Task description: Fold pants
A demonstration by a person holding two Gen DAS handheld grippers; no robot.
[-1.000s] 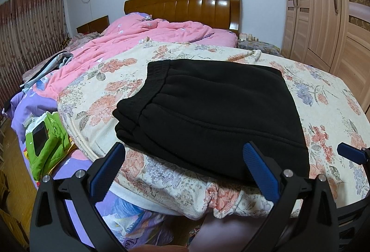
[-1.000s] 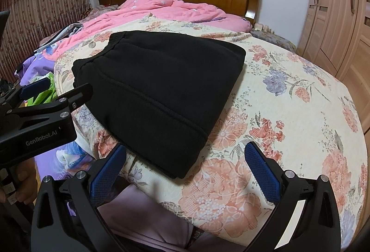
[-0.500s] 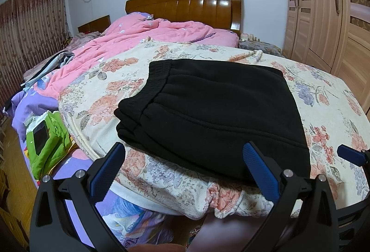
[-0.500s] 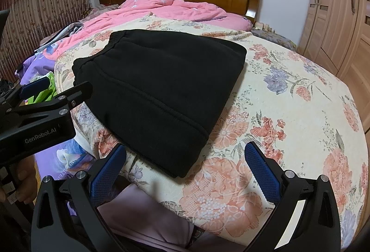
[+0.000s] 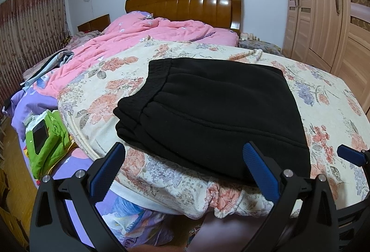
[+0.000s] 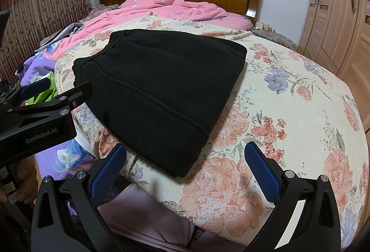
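Fig. legend. L gripper (image 5: 185, 167): we hold it w/ jaws spread wide, nothing between the blue pads, just short of the near edge of the pants (image 5: 215, 113). R gripper (image 6: 186, 168): likewise wide apart and empty, hovering just off the pants' near corner.

Pants: black, folded into a compact multi-layer rectangle, lying flat on the floral blanket (image 6: 289, 101) nr the foot of the bed; elastic waistband faces left, fold edge faces right. Neither gripper touches the pants.

Change vs. 1.0 s and 0.5 s ago: almost none. Both grippers keep the same stand-off and the same spread; the pants hold the same outline, only a slight drift of view. We read this as the fold being done and released, w/ the grippers pulled clear, i.e. task at or nr its end; at most a final smoothing is left.

Beyond the pants: pink quilt (image 5: 148, 37) further up the bed, wooden headboard (image 5: 185, 4) behind it, wardrobe (image 5: 323, 9) to the right, green pouch (image 5: 46, 138) left of the pants, off the blanket's edge.
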